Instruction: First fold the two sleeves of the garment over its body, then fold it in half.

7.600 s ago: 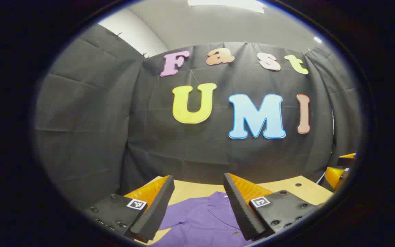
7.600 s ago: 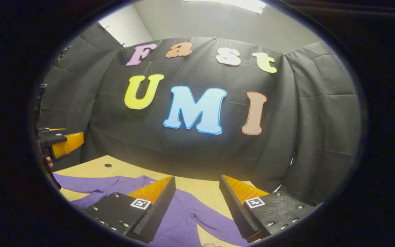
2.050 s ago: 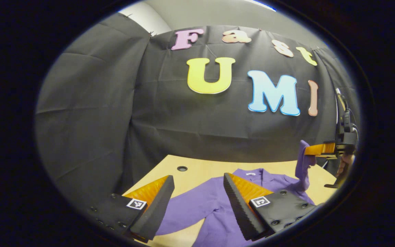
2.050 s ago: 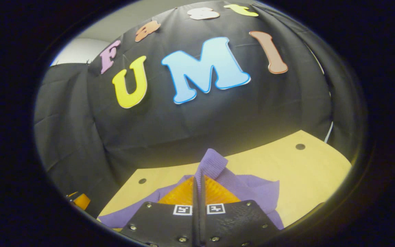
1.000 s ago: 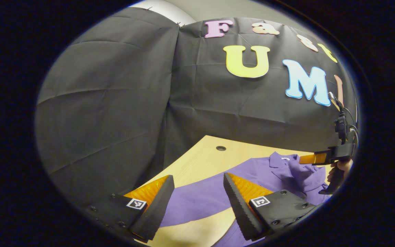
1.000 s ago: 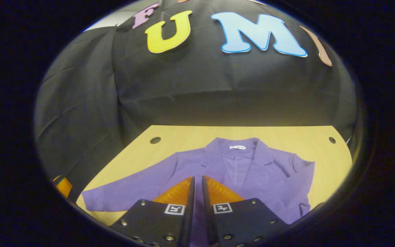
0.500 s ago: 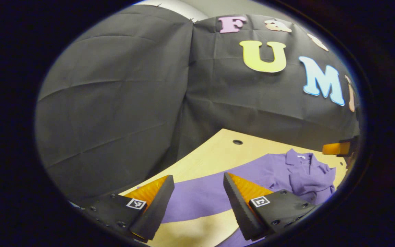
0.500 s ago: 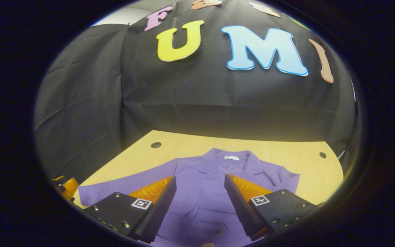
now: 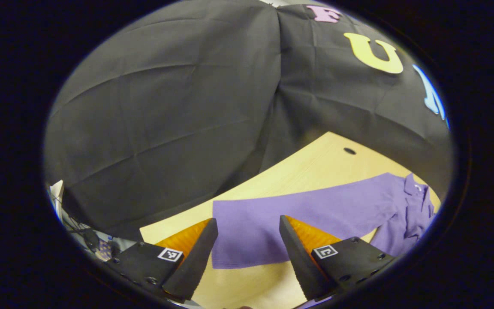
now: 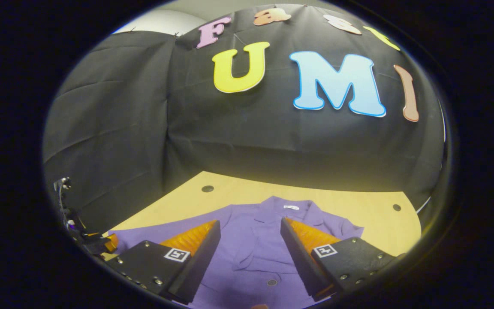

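Purple garment (image 10: pixel 264 240) flat, collar toward wall; sleeve (image 9: pixel 298 214) outstretched sideways; both grippers agape

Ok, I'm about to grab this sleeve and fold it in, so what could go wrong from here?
The left tool is open around the cuff of the flat sleeve lying near the table edge; closing shallow may pinch only one layer, or drag it off. The right tool hovers open over the garment's body and could snag the incoming sleeve.
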{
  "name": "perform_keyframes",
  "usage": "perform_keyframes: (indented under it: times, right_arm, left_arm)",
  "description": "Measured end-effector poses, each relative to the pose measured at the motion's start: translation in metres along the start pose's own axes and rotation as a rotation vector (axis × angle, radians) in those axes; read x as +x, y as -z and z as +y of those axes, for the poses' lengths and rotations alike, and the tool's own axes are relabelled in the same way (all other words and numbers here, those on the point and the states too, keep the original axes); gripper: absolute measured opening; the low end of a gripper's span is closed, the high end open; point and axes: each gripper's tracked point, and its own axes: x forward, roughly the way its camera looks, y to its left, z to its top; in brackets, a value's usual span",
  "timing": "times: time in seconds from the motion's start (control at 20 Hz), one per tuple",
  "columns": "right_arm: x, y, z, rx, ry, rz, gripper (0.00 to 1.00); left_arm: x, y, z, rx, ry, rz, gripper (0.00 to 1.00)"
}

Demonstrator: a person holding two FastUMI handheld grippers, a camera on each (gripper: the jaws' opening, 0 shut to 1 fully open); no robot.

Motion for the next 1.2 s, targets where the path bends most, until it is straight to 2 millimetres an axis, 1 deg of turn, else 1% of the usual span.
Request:
perform_keyframes:
  times: [0.05,0.1,0.15,0.25,0.3,0.35,0.4,0.45,0.7,0.9,0.95,1.0,1.05,1.1,1.15,1.2]
  right_arm:
    - [-0.002,0.002,0.003,-0.011,-0.006,0.003,0.89]
    - [-0.004,0.004,0.006,-0.016,-0.013,0.012,0.89]
    - [-0.005,0.007,0.009,-0.017,-0.022,0.021,0.89]
    - [-0.008,0.011,0.015,-0.006,-0.041,0.038,0.89]
    - [-0.009,0.012,0.018,0.001,-0.049,0.043,0.89]
    - [-0.010,0.012,0.020,0.004,-0.054,0.044,0.89]
    - [-0.012,0.011,0.022,0.002,-0.056,0.043,0.89]
    - [-0.014,0.011,0.024,-0.003,-0.057,0.040,0.89]
    - [-0.023,0.011,0.029,-0.028,-0.055,0.021,0.89]
    - [-0.025,0.013,0.026,-0.013,-0.054,0.021,0.89]
    - [-0.026,0.013,0.025,-0.010,-0.050,0.023,0.89]
    - [-0.027,0.012,0.022,-0.008,-0.044,0.024,0.89]
    - [-0.029,0.013,0.018,-0.006,-0.037,0.024,0.89]
    - [-0.031,0.013,0.015,-0.004,-0.029,0.020,0.89]
    - [-0.033,0.013,0.010,-0.003,-0.019,0.017,0.89]
    - [-0.035,0.014,0.004,-0.001,-0.009,0.019,0.89]
  left_arm:
    - [0.001,0.008,0.003,-0.007,-0.014,0.028,0.97]
    - [0.004,0.014,0.004,-0.015,-0.020,0.049,0.96]
    - [0.007,0.018,0.007,-0.018,-0.027,0.071,0.97]
    - [0.012,0.027,0.009,-0.022,-0.046,0.111,0.96]
    - [0.015,0.024,0.008,-0.011,-0.048,0.101,0.98]
    - [0.015,0.027,0.008,-0.008,-0.049,0.103,0.98]
    - [0.016,0.028,0.007,-0.001,-0.053,0.104,0.96]
    - [0.017,0.030,0.005,0.012,-0.051,0.103,0.97]
    - [0.022,0.027,-0.010,0.035,-0.026,0.095,0.85]
    - [0.033,0.025,-0.032,0.066,-0.002,0.075,0.53]
    - [0.034,0.025,-0.034,0.072,0.003,0.065,0.37]
    - [0.034,0.025,-0.037,0.090,-0.007,0.069,0.27]
    - [0.033,0.024,-0.035,0.115,0.000,0.070,0.17]
    - [0.033,0.024,-0.036,0.114,0.014,0.064,0.17]
    - [0.031,0.024,-0.045,0.098,0.036,0.072,0.07]
    - [0.029,0.022,-0.047,0.087,0.053,0.075,0.07]
